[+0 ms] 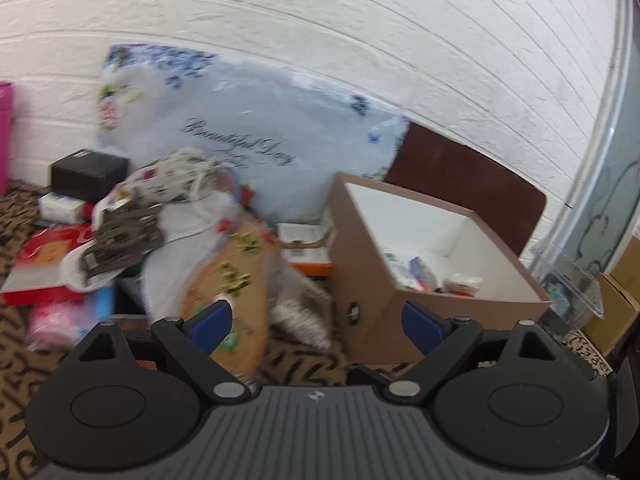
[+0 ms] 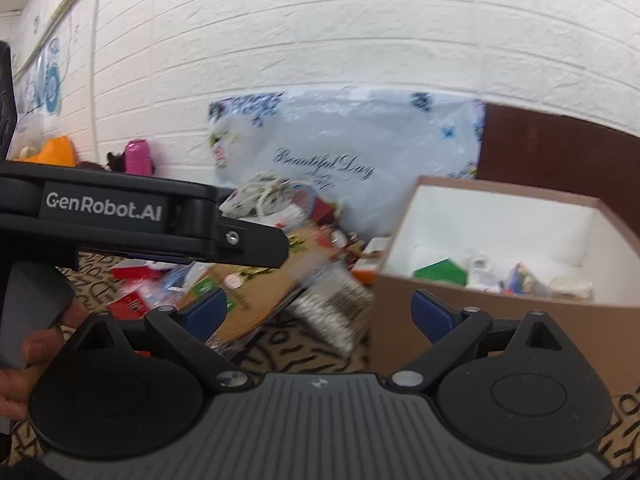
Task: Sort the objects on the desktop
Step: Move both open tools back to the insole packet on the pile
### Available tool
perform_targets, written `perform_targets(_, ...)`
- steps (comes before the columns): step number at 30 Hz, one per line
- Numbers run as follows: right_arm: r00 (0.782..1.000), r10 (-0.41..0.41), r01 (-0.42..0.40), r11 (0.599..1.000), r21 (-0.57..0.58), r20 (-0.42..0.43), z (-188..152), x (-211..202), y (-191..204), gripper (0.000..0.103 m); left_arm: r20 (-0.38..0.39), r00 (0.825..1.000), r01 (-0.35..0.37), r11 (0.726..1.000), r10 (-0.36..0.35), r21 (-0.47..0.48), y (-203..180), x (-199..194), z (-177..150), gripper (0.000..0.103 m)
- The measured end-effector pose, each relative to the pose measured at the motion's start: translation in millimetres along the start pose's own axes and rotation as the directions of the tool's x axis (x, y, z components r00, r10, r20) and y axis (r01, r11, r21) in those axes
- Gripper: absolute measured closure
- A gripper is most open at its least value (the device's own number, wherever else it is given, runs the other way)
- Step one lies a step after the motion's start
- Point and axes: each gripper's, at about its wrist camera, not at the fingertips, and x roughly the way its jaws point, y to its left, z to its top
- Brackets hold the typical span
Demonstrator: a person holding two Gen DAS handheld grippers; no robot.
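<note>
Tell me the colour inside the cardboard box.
White inside the box, brown outside; the right wrist view shows it best.

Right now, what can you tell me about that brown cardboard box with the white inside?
The cardboard box is brown outside and white inside, with no lid on it. It stands upright on the patterned tablecloth, to the right of the heap of clutter. A few small items lie on its floor, among them a green packet; blur hides the rest. A dark brown board rises behind it against the white brick wall. Neither gripper touches it.
</note>
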Motion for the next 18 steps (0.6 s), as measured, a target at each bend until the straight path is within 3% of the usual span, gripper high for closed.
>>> perform_targets(8, 0.992, 0.097, -0.095, 0.995, 0.029, -0.076, -20.8, 22.1, 27.6, 0.007, -0.034, 0.992, -0.126, 0.986, 0.123, -0.112, 54.8, -2.6, -9.6, 0.008)
perform_targets(13, 0.986, 0.144, -0.142, 0.989, 0.036, -0.087, -24.5, 41.0, 35.3, 0.007, -0.057, 0.995, -0.093, 0.989, 0.087, -0.112, 62.0, 10.5, -9.3, 0.011)
perform_targets(18, 0.977, 0.181, -0.178, 0.983, 0.033, -0.109, -29.1, 68.2, 37.1, 0.007, -0.107, 0.993, -0.067, 0.995, 0.059, -0.076, 62.4, 27.6, -7.3, 0.033)
